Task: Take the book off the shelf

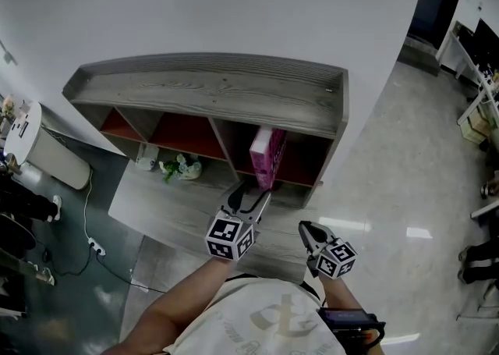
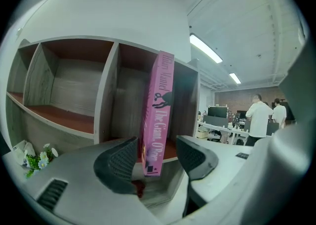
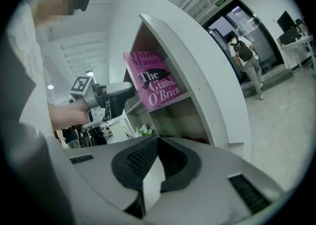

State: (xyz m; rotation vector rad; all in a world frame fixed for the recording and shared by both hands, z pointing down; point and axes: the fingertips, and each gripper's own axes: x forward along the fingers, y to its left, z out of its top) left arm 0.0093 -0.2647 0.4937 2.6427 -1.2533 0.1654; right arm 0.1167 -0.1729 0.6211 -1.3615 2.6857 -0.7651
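A pink book (image 1: pixel 265 157) stands upright in the right compartment of the grey wooden shelf (image 1: pixel 210 84), its spine (image 2: pixel 158 115) facing me. My left gripper (image 1: pixel 251 192) is right in front of it, open. In the left gripper view the book's lower end shows between the two pads (image 2: pixel 118 162), which do not press on it. My right gripper (image 1: pixel 308 228) hangs lower and to the right, apart from the shelf, shut with nothing in it. The right gripper view shows the book's cover (image 3: pixel 157 86) and the left gripper (image 3: pixel 116 93) beside it.
A small bunch of flowers (image 1: pixel 178 166) lies on the shelf's lower board at the left. A white cylinder-shaped unit (image 1: pixel 23 131) stands at far left, with a power strip (image 1: pixel 95 248) on the floor. Desks (image 1: pixel 475 96) and people (image 2: pixel 256 115) are off to the right.
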